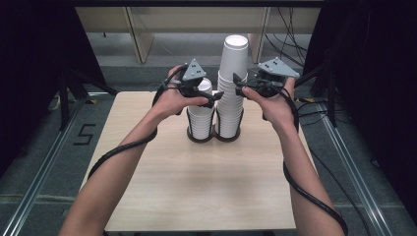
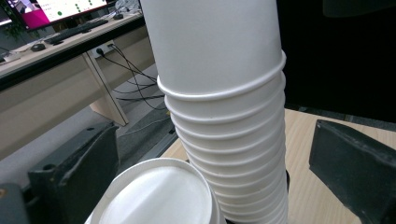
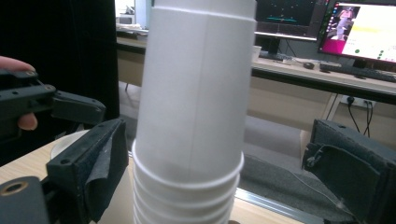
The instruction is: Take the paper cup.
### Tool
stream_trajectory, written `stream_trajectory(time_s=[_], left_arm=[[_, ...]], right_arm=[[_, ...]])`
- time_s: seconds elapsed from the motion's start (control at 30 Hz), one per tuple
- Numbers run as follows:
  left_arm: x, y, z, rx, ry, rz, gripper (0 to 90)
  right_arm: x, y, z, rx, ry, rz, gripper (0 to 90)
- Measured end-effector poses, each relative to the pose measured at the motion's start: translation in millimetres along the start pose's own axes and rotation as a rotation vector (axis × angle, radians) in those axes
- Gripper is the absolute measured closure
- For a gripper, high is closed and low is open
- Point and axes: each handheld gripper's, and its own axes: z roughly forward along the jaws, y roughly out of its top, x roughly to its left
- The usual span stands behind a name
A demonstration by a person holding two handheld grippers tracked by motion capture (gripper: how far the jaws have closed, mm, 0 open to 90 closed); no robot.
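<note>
White paper cups are seen in two stacks on the table (image 1: 162, 187): a tall stack (image 1: 231, 88) on the right, a short stack (image 1: 201, 118) just beside it. The right gripper (image 1: 239, 84) is held at the tall stack, jaws released either side. The left gripper (image 1: 215, 98) is held over the short stack, jaws apart.

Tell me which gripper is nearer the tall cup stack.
Right. The right gripper brackets the tall cup stack with open jaws, not pressing. The left gripper hovers over the short stack beside it.
</note>
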Motion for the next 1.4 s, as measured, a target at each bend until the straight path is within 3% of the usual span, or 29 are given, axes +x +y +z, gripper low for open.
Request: stream_trajectory(time_s=[0.5,0.8,0.87,0.9,1.4], left_arm=[[-4.2,10.6,15.7,0.016,-0.020,0.001,3.1],[-4.0,11.4,23.7,0.025,-0.031,-0.027,7.3],[-3.9,11.1,25.5,0.030,-0.031,-0.030,7.6],[-3.9,10.8,26.6,0.032,-0.030,-0.033,7.9],[-2.5,10.2,36.3,0.039,-0.032,-0.077,12.2]], right_arm=[[9.7,21.4,16.6,0.007,0.028,-0.031,6.6],[10.3,24.9,28.6,0.036,0.039,-0.017,6.6],[9.0,25.5,30.4,0.035,0.037,-0.032,6.6],[10.0,25.4,31.0,0.039,0.036,-0.011,6.6],[9.6,26.2,37.4,0.044,0.035,-0.028,7.0]])
